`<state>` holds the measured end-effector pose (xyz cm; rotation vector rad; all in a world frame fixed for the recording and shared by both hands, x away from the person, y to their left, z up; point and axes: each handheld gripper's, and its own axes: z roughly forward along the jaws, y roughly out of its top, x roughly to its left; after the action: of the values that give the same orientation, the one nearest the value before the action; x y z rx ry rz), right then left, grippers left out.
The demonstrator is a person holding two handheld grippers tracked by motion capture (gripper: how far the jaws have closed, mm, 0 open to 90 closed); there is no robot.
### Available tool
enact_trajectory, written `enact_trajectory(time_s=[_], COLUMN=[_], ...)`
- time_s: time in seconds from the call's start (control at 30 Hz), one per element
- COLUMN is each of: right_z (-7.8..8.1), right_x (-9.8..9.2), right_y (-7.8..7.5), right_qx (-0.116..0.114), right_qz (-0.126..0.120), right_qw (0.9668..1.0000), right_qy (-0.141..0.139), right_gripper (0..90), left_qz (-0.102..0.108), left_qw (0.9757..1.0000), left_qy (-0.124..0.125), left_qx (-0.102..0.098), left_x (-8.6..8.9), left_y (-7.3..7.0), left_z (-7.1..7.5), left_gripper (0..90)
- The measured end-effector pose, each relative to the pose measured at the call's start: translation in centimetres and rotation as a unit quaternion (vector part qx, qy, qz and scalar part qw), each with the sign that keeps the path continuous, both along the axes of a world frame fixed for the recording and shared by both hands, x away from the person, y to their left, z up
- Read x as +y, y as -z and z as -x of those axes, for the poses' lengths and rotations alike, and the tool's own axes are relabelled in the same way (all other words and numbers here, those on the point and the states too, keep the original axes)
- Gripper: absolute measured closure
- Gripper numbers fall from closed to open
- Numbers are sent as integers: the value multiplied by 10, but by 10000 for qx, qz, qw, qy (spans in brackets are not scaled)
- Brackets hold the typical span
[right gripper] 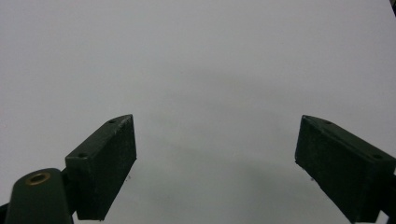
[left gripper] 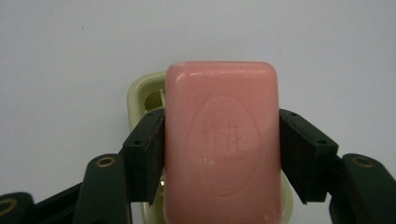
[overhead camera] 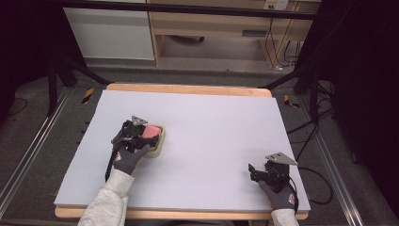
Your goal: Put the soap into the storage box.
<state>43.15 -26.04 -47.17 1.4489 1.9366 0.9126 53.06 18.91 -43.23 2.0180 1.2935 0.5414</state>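
The pink soap bar (left gripper: 223, 144) carries the one mark to be seen: an embossed oval seal pressed into its top face, at the middle of the bar. Inside the seal stand a few large raised characters, and under them a short line of small letters. Both are too soft and shallow to read. Nothing else around the soap bears legible writing.

My left hand-held gripper (overhead camera: 141, 134) sits at nine o'clock, jaws clamped tight. My right hand-held gripper (overhead camera: 256, 172) rests at five o'clock, jaws spread wide.
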Motion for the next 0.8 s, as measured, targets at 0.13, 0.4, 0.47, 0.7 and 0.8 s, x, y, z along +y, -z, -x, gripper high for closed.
enact_trajectory(time_s=[0.13, 0.4, 0.47, 0.7, 0.8], right_z=[0, 0, 0, 0, 0], right_x=[0, 0, 0, 0, 0], right_y=[0, 0, 0, 0, 0], right_qx=[1, 7, 5, 9, 7], right_qz=[-2, -2, 0, 6, 8], right_qw=[10000, 10000, 10000, 10000, 10000], right_qy=[-3, 10, 6, 10, 6], right_gripper=[128, 128, 128, 128, 128], left_qz=[-82, -143, -139, -102, -103], left_qw=[9999, 9998, 9998, 9998, 9998], left_qy=[6, -41, -48, -134, -143], left_qx=[66, 119, 115, 105, 94], left_x=[0, -1, -1, -1, -1], left_y=[4, 10, 10, 11, 12], left_z=[-2, -5, -5, -7, -7], left_gripper=[370, 370, 370, 369, 369])
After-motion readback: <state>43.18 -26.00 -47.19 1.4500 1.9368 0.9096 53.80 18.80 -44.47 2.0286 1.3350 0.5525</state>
